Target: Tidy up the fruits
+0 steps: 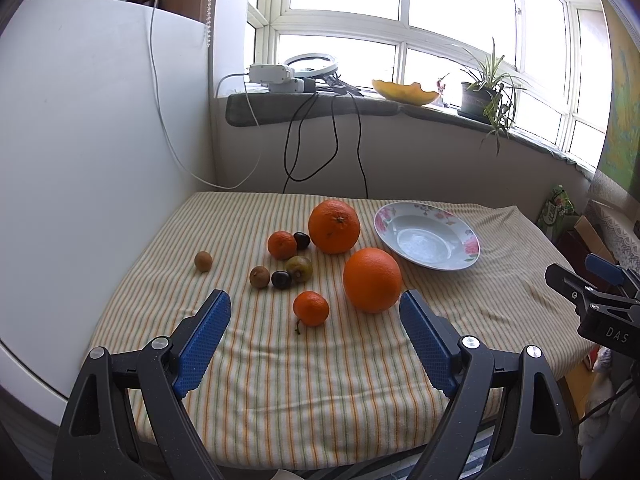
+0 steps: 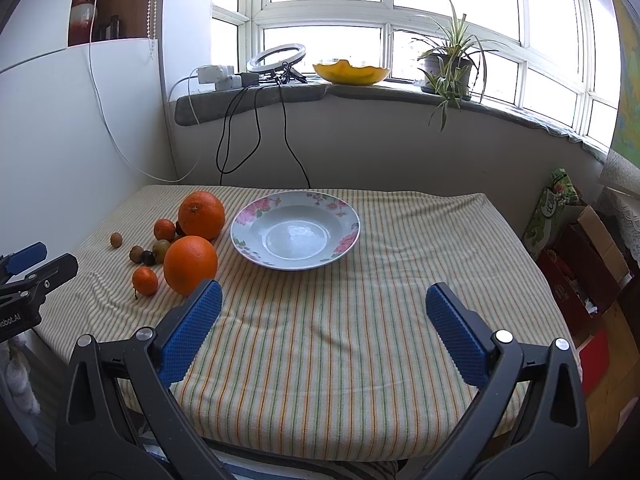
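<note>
Two big oranges, one near (image 1: pixel 372 279) (image 2: pixel 190 265) and one far (image 1: pixel 334 226) (image 2: pixel 201 215), lie on the striped cloth left of an empty flowered plate (image 1: pixel 384 224) (image 2: pixel 248 216). Two small mandarins (image 1: pixel 311 308) (image 1: pixel 281 245), two dark plums (image 1: pixel 281 279) (image 1: pixel 301 240), a greenish fruit (image 1: pixel 299 268) and two brown fruits (image 1: pixel 259 277) (image 1: pixel 203 261) lie around them. My left gripper (image 1: pixel 315 314) is open and empty, above the near mandarin. My right gripper (image 2: pixel 323 304) is open and empty, in front of the plate.
The cloth-covered table (image 2: pixel 360 320) stands against a white wall and a windowsill with cables (image 1: pixel 312 140), a ring light (image 2: pixel 276 60), a yellow bowl (image 2: pixel 350 72) and a potted plant (image 2: pixel 448 68). Boxes (image 2: pixel 576 256) stand on the floor at the right.
</note>
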`<state>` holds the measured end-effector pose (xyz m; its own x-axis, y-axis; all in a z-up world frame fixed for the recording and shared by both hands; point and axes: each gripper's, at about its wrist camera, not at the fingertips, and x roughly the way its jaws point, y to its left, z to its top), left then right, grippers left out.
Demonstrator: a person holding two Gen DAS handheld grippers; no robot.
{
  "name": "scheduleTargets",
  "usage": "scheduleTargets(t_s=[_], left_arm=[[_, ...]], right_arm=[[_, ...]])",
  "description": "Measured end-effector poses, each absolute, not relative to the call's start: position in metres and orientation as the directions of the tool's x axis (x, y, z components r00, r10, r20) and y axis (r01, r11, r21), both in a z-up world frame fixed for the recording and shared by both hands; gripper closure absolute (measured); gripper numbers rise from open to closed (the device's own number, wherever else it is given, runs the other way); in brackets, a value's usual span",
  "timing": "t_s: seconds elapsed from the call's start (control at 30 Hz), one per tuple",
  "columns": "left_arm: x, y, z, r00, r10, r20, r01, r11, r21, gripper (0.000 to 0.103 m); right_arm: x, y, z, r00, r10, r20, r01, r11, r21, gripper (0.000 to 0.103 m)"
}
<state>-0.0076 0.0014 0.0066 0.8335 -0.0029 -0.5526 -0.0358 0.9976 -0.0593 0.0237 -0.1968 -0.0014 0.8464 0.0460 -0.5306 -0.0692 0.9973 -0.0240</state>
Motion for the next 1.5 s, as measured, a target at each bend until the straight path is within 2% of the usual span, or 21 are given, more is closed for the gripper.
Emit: scheduleTargets(t_s=[0.43,0.7,1.03,1.27,1.37,1.5], left_arm=[[-0.007,0.0,0.006,0.832,-0.006,-0.555,-0.033,0.998,-0.061,0.016],[0.003,0.007,-0.002,0.82,-0.053,-0.57,-0.004,0.995,-0.098,0.017],[0.019,0.014,-0.017,0.796,-0.139,-0.589,0.044,0.984,-0.173,0.018],[0.032,0.012,-0.025,0.771,-0.204,-0.603,0.097,0.974,-0.206,0.02],[0.04,0.008,-0.03,0.749,-0.239,-0.617,0.129,0.967,-0.219,0.024],[0.054,0.006,-0.038,0.719,-0.282,-0.635,0.148,0.955,-0.257,0.03]], right_arm=[[0.028,-0.197,-0.003,0.838,0.053,-0.542,-0.077,0.997,-0.023,0.0],[0.037,-0.194,-0.011,0.819,0.097,-0.566,-0.119,0.993,-0.003,0.0],[0.062,-0.182,-0.021,0.76,0.233,-0.606,-0.218,0.971,0.1,0.0],[0.087,-0.175,-0.031,0.675,0.343,-0.653,-0.251,0.939,0.235,0.0],[0.097,-0.168,-0.036,0.644,0.379,-0.665,-0.267,0.925,0.269,0.001],[0.114,-0.161,-0.044,0.586,0.44,-0.681,-0.287,0.898,0.333,0.008]])
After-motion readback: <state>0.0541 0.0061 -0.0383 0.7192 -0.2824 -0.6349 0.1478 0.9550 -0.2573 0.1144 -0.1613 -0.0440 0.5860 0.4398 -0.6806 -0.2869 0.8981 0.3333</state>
